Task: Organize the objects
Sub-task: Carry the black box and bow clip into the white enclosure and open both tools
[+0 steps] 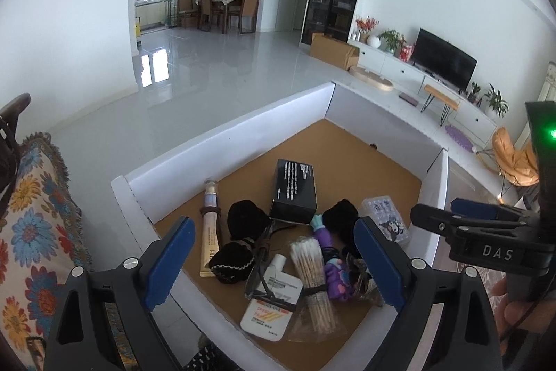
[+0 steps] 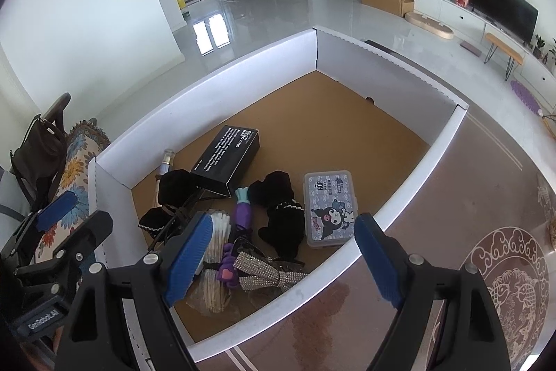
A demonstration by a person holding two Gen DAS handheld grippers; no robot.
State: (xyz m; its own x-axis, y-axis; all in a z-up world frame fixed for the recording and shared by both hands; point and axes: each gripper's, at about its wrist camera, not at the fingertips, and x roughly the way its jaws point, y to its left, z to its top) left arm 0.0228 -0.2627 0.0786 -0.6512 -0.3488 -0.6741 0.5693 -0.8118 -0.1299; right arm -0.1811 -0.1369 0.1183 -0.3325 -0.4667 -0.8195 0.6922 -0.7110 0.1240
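Here's the clutter, all bunched in the near part of the white-walled cardboard tray (image 2: 222, 82): the black box (image 2: 227, 159) leans over the pile on the far side, and the cartoon-printed case (image 2: 330, 209) lies just beside the right wall. Between them sit the purple toy (image 2: 243, 214), black fabric pieces (image 2: 278, 214), the cotton-swab bundle (image 1: 311, 273), a sunscreen bottle (image 1: 274, 298) and a rhinestone bow (image 2: 267, 273) by the near wall. A beige tube (image 1: 212, 232) runs along the left wall. The far half of the brown floor is bare. Left gripper (image 1: 271, 263) hovers above the near-left rim, jaws wide apart, nothing held. Right gripper (image 2: 281, 259) hangs over the near rim, also spread and holding nothing, patterned tabletop (image 2: 451, 197) to its right
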